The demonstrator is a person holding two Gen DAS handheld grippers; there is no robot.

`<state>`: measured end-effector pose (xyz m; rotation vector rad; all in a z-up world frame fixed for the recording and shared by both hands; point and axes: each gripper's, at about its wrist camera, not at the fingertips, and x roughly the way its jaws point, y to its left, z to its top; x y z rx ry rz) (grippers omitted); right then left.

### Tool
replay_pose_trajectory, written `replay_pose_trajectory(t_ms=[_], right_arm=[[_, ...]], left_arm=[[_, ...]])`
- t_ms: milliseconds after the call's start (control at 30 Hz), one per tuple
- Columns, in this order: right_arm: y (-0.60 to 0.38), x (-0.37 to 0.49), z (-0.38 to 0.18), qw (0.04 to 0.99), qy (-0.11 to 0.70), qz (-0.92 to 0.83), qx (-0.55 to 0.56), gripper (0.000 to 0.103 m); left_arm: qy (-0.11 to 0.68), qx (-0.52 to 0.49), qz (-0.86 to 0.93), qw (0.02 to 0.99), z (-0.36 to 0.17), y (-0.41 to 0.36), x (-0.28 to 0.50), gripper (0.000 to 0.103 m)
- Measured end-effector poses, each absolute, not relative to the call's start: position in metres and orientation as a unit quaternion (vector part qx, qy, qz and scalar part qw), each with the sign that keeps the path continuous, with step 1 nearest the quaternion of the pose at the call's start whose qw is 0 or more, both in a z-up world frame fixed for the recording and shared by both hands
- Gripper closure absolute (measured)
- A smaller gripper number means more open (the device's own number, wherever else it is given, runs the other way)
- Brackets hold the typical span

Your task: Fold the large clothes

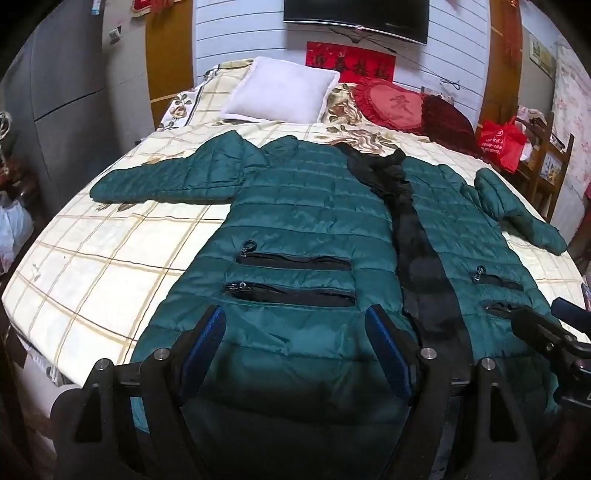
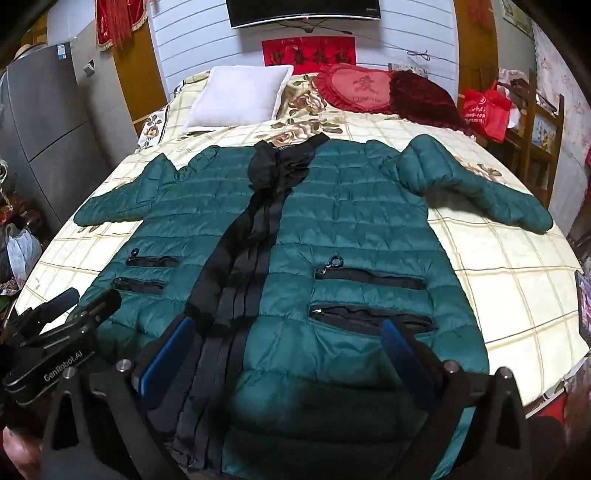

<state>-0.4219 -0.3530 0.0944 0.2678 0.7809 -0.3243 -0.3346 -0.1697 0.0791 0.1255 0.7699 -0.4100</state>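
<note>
Garment: we see a large dark-green quilted puffer jacket with a black front placket, lying front-up and spread flat across the bed, collar towards the pillows, hem at the near edge under our grippers.
Sleeves: both are stretched out sideways, so we judge no fold has been made yet.
Progress: we put the task at its very start; sleeves, sides and the lengthwise fold are all left to do.
Left gripper: our black two-finger tool with blue pads hangs with its jaws wide apart above the hem on the jacket's left half, nothing between the pads.
Right gripper: likewise spread wide, over the placket and lower pocket on the right half, gripping nothing.
Pockets: we count two black zipped openings on each half.
Surface: a bed with a cream checked sheet bearing a floral print near the head; it looks soft, so we expect the jacket to drag rather than slide.
Head of bed: a square white pillow, a red heart-shaped cushion and a dark red cushion beside it.
Room: a white slatted wall with a dark screen above a red banner; a grey cabinet to one side; a red bag on wooden furniture to the other.
</note>
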Motion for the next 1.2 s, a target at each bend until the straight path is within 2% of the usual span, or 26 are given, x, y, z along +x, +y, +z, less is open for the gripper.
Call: replay_pose_trajectory(t_ms=[733, 1200], right_arm=[[-0.3572, -0.4197, 0.0968, 0.902, 0.379, -0.165, 0.121, 0.001], [-0.356, -0.4187, 0.0891, 0.897, 0.382, -0.159, 0.153, 0.001]], left_arm=[[0.371, 0.065, -0.208, 0.903, 0.0789, -0.174, -0.3371, 0.026], [0.368, 0.07, -0.209, 0.903, 0.0778, -0.175, -0.3369, 0.026]])
